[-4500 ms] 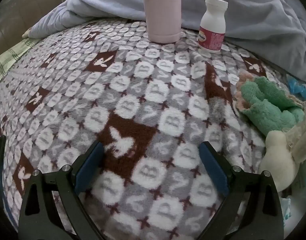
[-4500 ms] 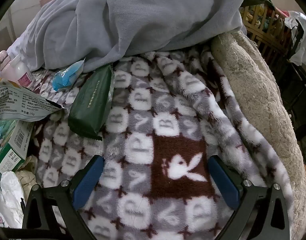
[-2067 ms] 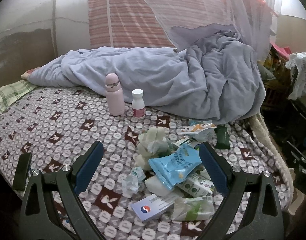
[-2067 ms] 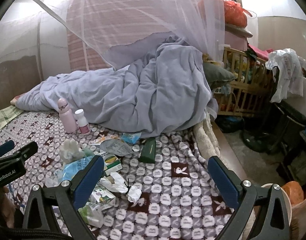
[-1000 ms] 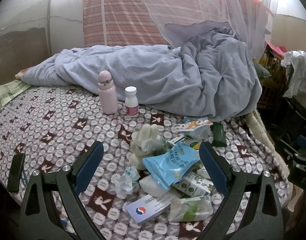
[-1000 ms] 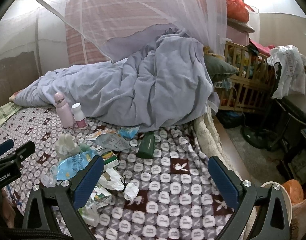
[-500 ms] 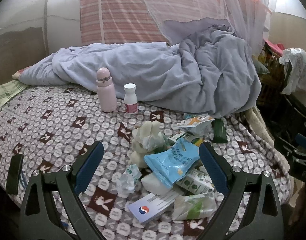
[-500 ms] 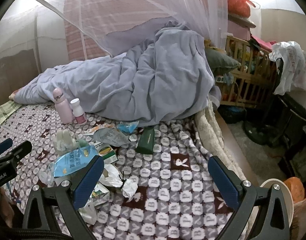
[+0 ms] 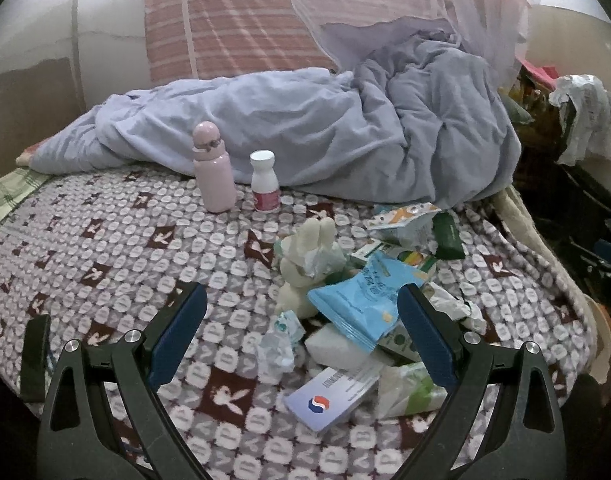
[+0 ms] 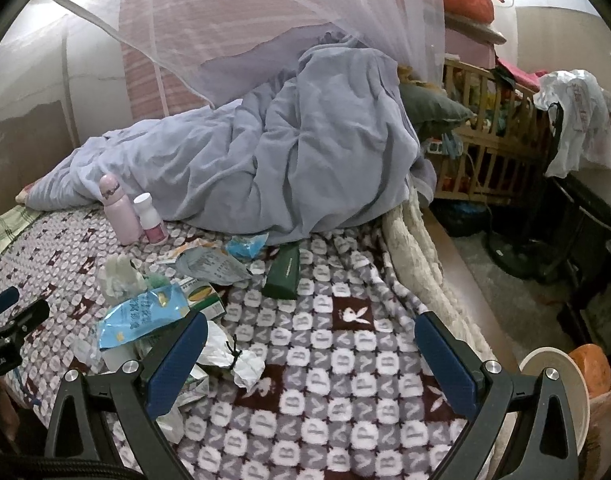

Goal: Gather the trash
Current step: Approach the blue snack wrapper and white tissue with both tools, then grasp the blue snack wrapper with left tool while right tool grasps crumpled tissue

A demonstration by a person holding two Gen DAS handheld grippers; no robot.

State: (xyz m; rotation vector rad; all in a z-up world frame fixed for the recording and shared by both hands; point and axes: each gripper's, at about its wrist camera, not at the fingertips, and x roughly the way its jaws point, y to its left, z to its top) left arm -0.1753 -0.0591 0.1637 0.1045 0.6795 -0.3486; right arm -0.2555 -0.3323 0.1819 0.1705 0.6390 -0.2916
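A heap of trash lies on the patterned bed blanket (image 9: 105, 248): a light blue snack bag (image 9: 361, 296) (image 10: 145, 316), a white card box with a red-blue logo (image 9: 333, 394), crumpled white paper (image 9: 279, 344) (image 10: 233, 356), a green carton (image 10: 203, 296), a dark green packet (image 9: 447, 232) (image 10: 285, 270) and a silver wrapper (image 10: 209, 266). A pale plush toy (image 9: 309, 256) sits among them. My left gripper (image 9: 301, 328) hangs open above the near side of the heap, holding nothing. My right gripper (image 10: 311, 354) is open over bare blanket, right of the heap.
A pink flask (image 9: 211, 168) and a white pill bottle (image 9: 264, 181) stand by a rumpled lilac duvet (image 9: 345, 132). A wooden crib (image 10: 493, 120) and clutter stand right of the bed. A white-rimmed bin (image 10: 561, 380) sits at the lower right.
Both grippers pulled far back from the blanket 4.5 s ago to a wide look over the bed. In the last second both views crept slightly closer to the heap; the grippers stayed open.
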